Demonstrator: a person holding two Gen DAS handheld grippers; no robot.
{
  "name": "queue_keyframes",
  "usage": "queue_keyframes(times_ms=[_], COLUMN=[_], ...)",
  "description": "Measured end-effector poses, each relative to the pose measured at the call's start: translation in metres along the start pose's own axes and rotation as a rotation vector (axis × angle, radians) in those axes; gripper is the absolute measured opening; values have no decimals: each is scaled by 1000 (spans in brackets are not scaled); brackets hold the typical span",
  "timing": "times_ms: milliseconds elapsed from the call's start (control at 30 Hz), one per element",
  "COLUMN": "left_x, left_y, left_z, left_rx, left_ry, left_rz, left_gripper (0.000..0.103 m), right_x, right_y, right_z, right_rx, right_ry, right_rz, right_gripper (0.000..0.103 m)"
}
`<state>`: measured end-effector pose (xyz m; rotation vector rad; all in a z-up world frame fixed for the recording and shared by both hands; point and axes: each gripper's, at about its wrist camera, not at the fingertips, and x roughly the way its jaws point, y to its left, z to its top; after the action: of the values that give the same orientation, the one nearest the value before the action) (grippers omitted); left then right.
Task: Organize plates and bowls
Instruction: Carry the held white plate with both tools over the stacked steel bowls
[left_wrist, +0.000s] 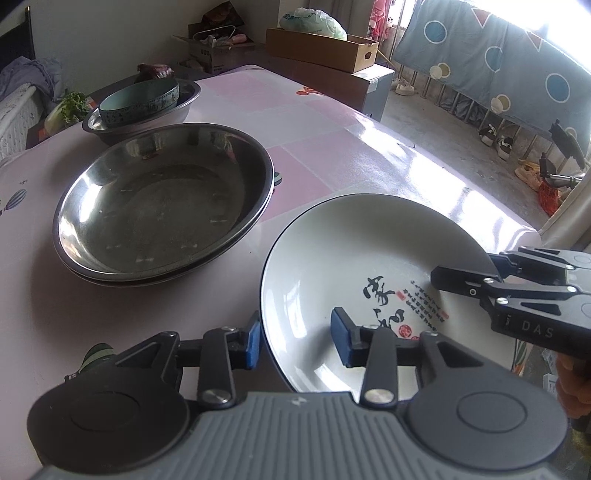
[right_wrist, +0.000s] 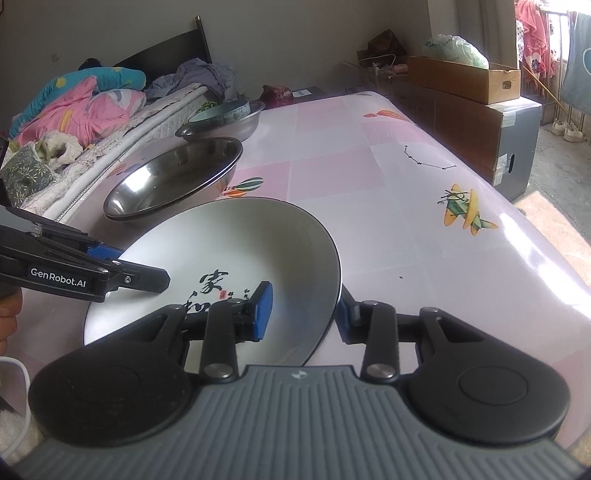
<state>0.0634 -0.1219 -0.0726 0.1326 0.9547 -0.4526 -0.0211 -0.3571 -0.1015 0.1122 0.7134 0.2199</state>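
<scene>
— Where the white plate is seen, at the lower right of the left wrist frame, how is it gripped?

— Its near left rim is straddled by the left gripper, the fingers spread wide, one blue pad inside the plate and one outside. Its right rim is straddled likewise by the right gripper, fingers wide. Whether the pads are touching the rim cannot be told.

— And the rest?

— Stacked steel basins are set left of the plate on the pink desk. At upper left, a teal bowl is nested in another steel basin.
</scene>
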Motion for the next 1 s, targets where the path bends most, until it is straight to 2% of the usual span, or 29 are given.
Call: queue_keyframes(times_ms=[533,833,1000], left_x=[-5,-4,-2], left_y=[-5,-6,2], left_z=[1,0,0], left_rx=[-14,-7,-51], left_ry=[-3,4,19], left_rz=[42,33,0], left_gripper=[38,38,39], right_x=[1,14,4], right_y=[0,-6,-3], right_z=[13,17,13], right_rx=[-9,-21,-27], right_ry=[-8,-2,3], right_rz=[-7,-22,-40], right_gripper=[32,30,30])
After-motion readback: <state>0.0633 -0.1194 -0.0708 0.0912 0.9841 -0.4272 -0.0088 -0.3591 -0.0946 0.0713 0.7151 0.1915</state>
